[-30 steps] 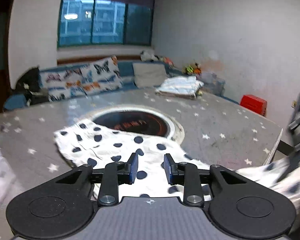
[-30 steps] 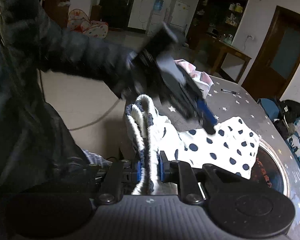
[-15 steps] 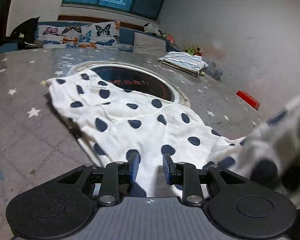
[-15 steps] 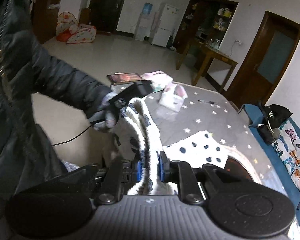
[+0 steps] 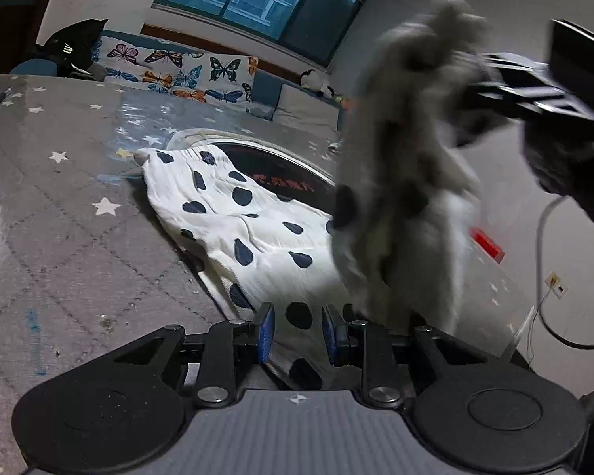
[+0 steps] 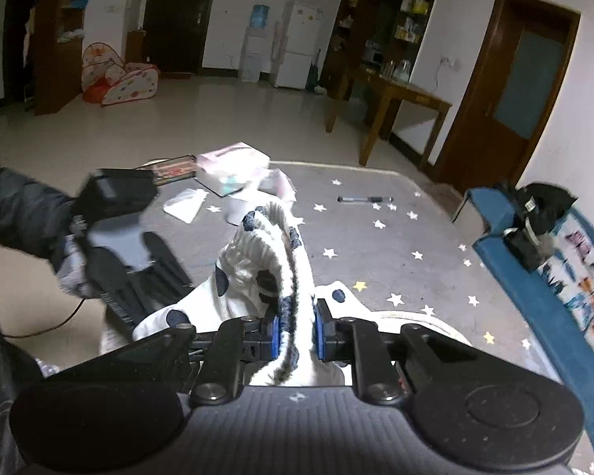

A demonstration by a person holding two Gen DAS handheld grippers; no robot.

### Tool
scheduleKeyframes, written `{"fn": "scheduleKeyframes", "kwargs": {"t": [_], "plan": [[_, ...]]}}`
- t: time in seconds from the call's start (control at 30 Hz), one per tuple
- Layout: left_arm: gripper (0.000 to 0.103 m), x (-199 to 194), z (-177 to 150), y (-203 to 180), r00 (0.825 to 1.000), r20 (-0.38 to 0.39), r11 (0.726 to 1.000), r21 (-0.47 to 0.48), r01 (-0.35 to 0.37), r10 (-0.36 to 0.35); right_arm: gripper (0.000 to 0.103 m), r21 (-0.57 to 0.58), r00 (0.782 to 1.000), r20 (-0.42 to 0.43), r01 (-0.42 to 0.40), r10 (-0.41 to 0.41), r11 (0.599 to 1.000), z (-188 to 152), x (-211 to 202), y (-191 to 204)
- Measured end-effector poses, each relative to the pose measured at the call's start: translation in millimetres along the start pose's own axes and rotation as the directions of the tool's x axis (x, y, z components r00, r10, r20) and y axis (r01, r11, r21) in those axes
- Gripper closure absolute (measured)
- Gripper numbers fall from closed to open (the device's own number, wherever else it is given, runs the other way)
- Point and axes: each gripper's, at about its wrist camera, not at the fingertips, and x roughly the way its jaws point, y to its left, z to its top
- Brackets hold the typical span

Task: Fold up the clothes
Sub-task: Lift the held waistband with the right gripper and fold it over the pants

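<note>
I have the grey star-print table (image 5: 71, 237) under both tongs, round dark inset (image 5: 281, 174) in the middle. The polka-dot garment (image 5: 233, 213) lies partly spread across table and inset, its near end lifted and bunched. My right gripper (image 6: 295, 334) is clamped on the ribbed band of that bunch, held up off the table. My left gripper (image 5: 297, 334) hangs low over the near cloth, jaws a narrow gap apart, nothing between them as far as I can see.

Step, I judge: a lift of one end, to carry over or straighten. Next move calls for left to pin or pinch a matching edge.

Hard to read: the raised cloth is motion-blurred in the left view; garment type and far hem unclear; near edge cut off behind the left gripper.
</note>
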Motion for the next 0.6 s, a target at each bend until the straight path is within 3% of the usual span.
{"fn": "scheduleKeyframes", "kwargs": {"t": [0.3, 0.4, 0.5, 0.53, 0.6], "plan": [[0.075, -1.1, -0.8, 6.8, 1.000, 0.001, 1.000, -0.023, 0.017, -0.017, 0.087, 0.048, 0.995, -0.092, -0.031, 0.035, 0.998, -1.2, 81.7, -53.6], [0.075, -1.8, -0.8, 6.1, 1.000, -0.002, 1.000, -0.011, 0.021, -0.021, 0.076, 0.083, 0.993, -0.115, -0.018, 0.027, 0.996, -8.1, 102.8, -67.0], [0.075, -2.6, -1.1, 5.7, 1.000, -0.007, 1.000, 0.000, 0.023, -0.023, 0.071, 0.132, 0.993, -0.119, 0.020, -0.004, 0.991, -17.2, 100.1, -72.3], [0.075, -2.9, -1.0, 5.9, 1.000, -0.008, 1.000, 0.000, 0.023, -0.023, 0.063, 0.149, 0.993, -0.121, 0.033, -0.015, 0.988, -20.2, 99.2, -74.1], [0.075, -4.6, -1.7, 4.4, 1.000, -0.010, 1.000, 0.008, 0.019, -0.019, 0.061, 0.181, 0.992, -0.125, 0.058, -0.035, 0.982, -26.2, 97.4, -77.7]]}}
